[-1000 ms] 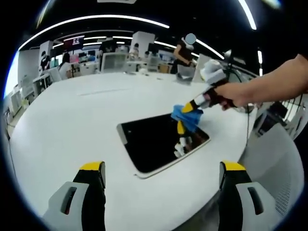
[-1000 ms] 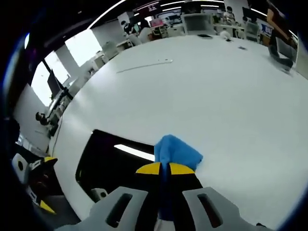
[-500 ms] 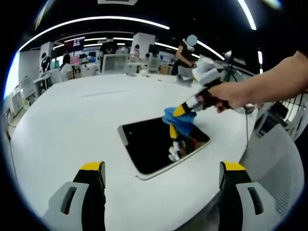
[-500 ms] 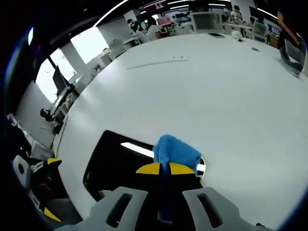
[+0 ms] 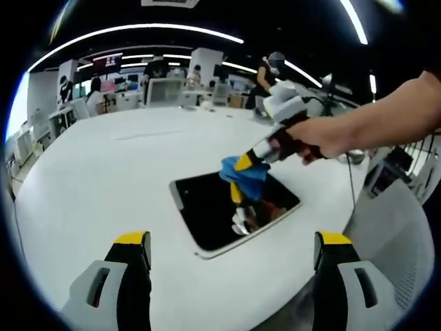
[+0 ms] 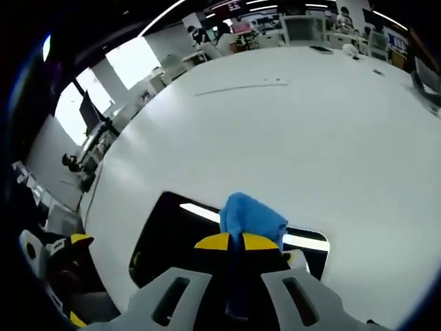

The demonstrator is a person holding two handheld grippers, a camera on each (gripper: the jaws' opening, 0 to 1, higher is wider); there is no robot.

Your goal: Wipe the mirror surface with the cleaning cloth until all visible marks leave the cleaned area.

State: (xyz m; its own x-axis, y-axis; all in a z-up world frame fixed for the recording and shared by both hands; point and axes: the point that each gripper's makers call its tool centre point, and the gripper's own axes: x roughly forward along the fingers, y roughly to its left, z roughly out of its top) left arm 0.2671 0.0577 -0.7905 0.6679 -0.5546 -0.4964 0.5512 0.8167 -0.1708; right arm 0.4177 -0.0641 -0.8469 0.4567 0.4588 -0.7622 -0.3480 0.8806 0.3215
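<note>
Left gripper view showed my right tool (image 5: 242, 163) clamping the blue cloth (image 5: 246, 176) over the mirror (image 5: 231, 207), my left tool (image 5: 231, 258) gaping idle; unbraced, the mirror could skid across the table (image 5: 96, 172).

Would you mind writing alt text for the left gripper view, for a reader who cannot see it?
A hand holds the right gripper, shut on a blue cloth, over the far part of a dark rectangular mirror lying flat on a large white table. The left gripper stands open at the bottom, with an office behind.
</note>
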